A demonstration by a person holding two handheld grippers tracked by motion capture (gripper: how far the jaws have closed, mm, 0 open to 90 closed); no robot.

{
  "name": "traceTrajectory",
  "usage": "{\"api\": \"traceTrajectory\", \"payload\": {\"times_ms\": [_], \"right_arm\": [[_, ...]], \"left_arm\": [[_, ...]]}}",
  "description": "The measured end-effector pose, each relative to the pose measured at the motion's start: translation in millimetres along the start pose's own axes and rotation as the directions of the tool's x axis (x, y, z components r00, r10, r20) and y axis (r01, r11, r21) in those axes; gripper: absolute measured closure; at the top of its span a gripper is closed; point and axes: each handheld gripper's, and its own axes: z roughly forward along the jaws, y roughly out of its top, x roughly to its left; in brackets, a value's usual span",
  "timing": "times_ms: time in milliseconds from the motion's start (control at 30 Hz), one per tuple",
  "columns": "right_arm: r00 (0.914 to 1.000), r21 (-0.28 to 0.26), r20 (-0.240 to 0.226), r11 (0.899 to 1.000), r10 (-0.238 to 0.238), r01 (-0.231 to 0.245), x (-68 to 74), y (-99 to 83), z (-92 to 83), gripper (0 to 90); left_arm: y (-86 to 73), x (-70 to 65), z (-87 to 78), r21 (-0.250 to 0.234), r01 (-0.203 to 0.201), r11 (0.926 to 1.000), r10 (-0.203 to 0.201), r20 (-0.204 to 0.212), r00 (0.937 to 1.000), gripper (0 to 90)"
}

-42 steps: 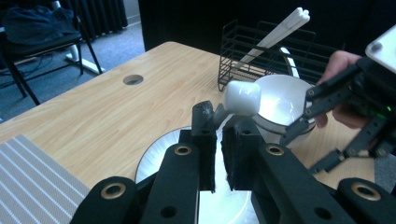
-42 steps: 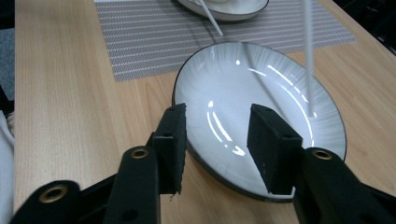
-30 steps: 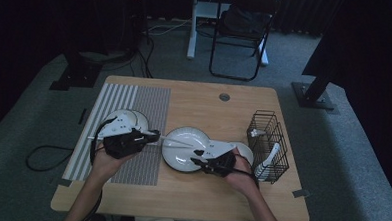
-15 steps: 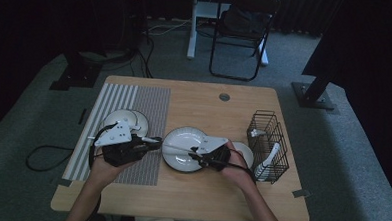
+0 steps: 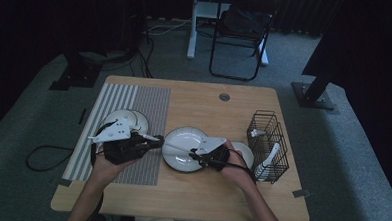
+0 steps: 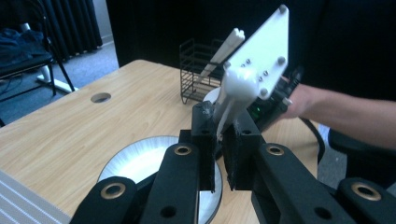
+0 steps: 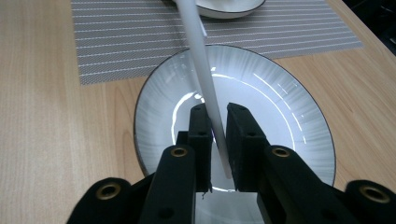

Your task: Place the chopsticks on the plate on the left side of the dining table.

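I hold one slim white plastic stick (image 7: 205, 79) between my two grippers, level above the one large white round plate with a ribbed rim (image 5: 180, 140) in the middle of the light wooden table (image 5: 190, 200). My left gripper (image 6: 219, 135) is clamped on one end of the stick, and my right gripper (image 7: 218, 140) has its jaws just closing on the other end, the pads tight against the stick's sides. In the high view my left gripper (image 5: 155, 140) sits over the grey striped placemat (image 5: 149, 103) and my right gripper (image 5: 194, 153) over the plate's right half. I count three dishes in all: the large plate, one small white bowl (image 5: 138, 119) on the placemat, partly under my left gripper's grey plate, and one small white dish (image 5: 244, 152) right of the large plate, half covered by my right hand (image 5: 234, 164). One black wire basket (image 5: 268, 123) stands at the table's right edge with white utensils (image 5: 269, 156) in it; how many I cannot tell through the wires. One round hole (image 5: 224, 97) sits near the far edge. Beyond the table stands one dark folding chair (image 5: 240, 27), its top cut off, and the room behind is too dim to make out.
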Motion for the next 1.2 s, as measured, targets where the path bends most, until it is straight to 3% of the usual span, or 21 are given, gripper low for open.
{"api": "traceTrajectory", "payload": {"times_ms": [67,167,467,600,833,1000,1200], "right_arm": [[0.9999,0.002,-0.001,1.000,-0.017,0.017,2.2,0.2,-1.0,83.0],[0.9997,-0.009,-0.011,1.000,-0.024,0.024,4.5,-0.4,-3.2,84.7],[0.9996,-0.044,0.028,0.999,-0.008,0.009,3.9,-0.5,-12.1,86.5],[0.9984,-0.056,0.056,0.998,0.006,-0.003,3.3,2.8,-14.9,86.6],[0.9981,-0.028,0.061,1.000,-0.003,0.005,8.1,9.3,-9.6,86.7],[0.9988,-0.027,0.047,1.000,-0.014,0.016,12.7,13.8,-6.1,86.8],[0.9986,-0.029,0.041,0.999,-0.034,0.035,15.9,18.7,-7.0,86.8]], "left_arm": [[-0.5,3.7,0.4,-0.003,0.015,0.9999,-0.016,-0.022,0.9996,82.1],[-1.8,6.7,1.7,0.016,0.013,0.9998,-0.011,-0.097,0.9952,77.6],[-11.1,10.6,3.3,0.056,0.018,0.9983,-0.006,-0.203,0.9793,76.9],[-11.8,5.2,5.4,0.080,-0.015,0.9967,0.036,-0.268,0.9628,80.9],[-6.5,0.5,7.0,0.090,-0.056,0.9944,0.083,-0.326,0.9417,87.7],[-7.9,3.0,10.2,0.095,-0.047,0.9944,0.078,-0.355,0.9317,87.5],[-14.7,7.1,13.6,0.141,-0.043,0.9891,0.097,-0.399,0.9117,87.1]]}}
